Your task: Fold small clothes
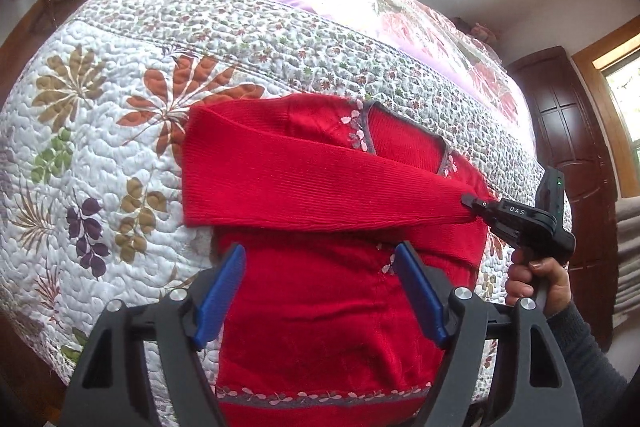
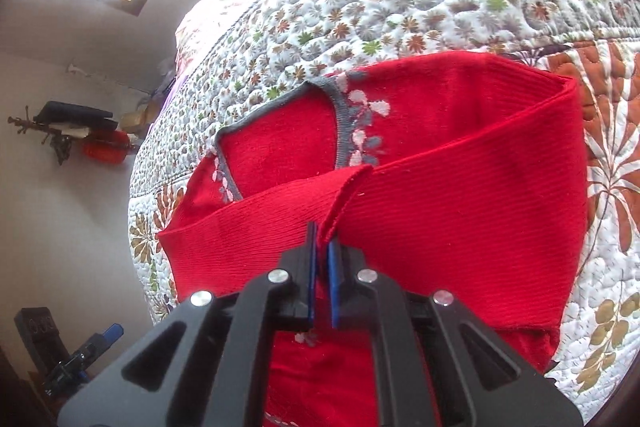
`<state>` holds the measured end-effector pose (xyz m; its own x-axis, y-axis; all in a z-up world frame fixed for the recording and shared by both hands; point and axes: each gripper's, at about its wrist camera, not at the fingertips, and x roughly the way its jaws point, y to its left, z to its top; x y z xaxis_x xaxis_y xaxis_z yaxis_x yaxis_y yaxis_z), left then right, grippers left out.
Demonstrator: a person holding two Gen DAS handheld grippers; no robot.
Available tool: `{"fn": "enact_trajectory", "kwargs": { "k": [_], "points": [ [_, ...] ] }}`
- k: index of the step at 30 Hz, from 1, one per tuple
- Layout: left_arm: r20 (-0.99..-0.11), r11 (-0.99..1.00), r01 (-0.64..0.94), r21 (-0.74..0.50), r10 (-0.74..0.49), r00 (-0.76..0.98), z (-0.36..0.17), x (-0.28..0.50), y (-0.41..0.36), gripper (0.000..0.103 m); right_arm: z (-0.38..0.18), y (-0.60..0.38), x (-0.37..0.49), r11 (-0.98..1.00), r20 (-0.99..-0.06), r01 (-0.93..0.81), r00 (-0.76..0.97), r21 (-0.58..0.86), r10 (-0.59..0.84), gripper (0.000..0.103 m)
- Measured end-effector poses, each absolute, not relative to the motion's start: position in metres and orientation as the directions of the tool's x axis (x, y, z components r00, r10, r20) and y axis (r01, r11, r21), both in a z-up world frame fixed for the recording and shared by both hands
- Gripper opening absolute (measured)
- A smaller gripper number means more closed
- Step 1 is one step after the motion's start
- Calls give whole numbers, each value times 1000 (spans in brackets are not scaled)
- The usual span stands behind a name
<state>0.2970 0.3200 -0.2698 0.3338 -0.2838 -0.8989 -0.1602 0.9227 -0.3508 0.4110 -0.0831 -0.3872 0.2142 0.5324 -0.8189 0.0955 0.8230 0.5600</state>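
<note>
- While the red sweater [image 1: 320,307] lies flat on the quilted bedspread [image 1: 100,147], we hold a gripper in each hand over it.
- Our left gripper [image 1: 318,291] hovers above the sweater's lower body with its blue pads [image 1: 218,291] spread wide apart, and nothing sits between them.
- Our right gripper [image 2: 322,259] has its blue pads [image 2: 334,279] drawn close together, clamped on the cuff edge of one sleeve [image 2: 440,219].
- That sleeve is laid across the chest of the sweater, running from a fold at the far shoulder side to the cuff in our right gripper.
- From the left wrist view, the right gripper [image 1: 468,201] shows at the sweater's right edge, its tip pinching the sleeve end, with our hand [image 1: 536,283] wrapped around the handle below.
- A grey neckline [image 2: 340,123] with pale leaf trim lies open just beyond the folded sleeve, facing the far side of the bed.
- A matching grey band with pale leaves [image 1: 320,397] runs along the hem, nearest the left gripper.
- Beneath the sweater, the bedspread carries large leaf prints in orange, brown, green and purple, with a band of small flowers [image 1: 280,39] further up.
- A dark wooden door [image 1: 568,147] stands beyond the bed on the right of the left wrist view.
</note>
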Motion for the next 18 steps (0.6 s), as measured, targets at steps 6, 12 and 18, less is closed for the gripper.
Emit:
{"fn": "enact_trajectory", "kwargs": {
  "k": [6, 12, 18],
  "points": [
    [-900, 930, -132, -344, -286, 330, -265, 298, 310, 77, -383, -96, 405, 830, -825, 105, 228, 549, 517, 4],
    [-902, 937, -111, -331, -279, 329, -263, 300, 304, 78, -379, -118, 401, 834, -830, 122, 249, 538, 499, 4],
    [-903, 927, -135, -349, -295, 313, -275, 293, 314, 78, -380, -132, 397, 844, -843, 145, 258, 517, 472, 4]
  ]
}}
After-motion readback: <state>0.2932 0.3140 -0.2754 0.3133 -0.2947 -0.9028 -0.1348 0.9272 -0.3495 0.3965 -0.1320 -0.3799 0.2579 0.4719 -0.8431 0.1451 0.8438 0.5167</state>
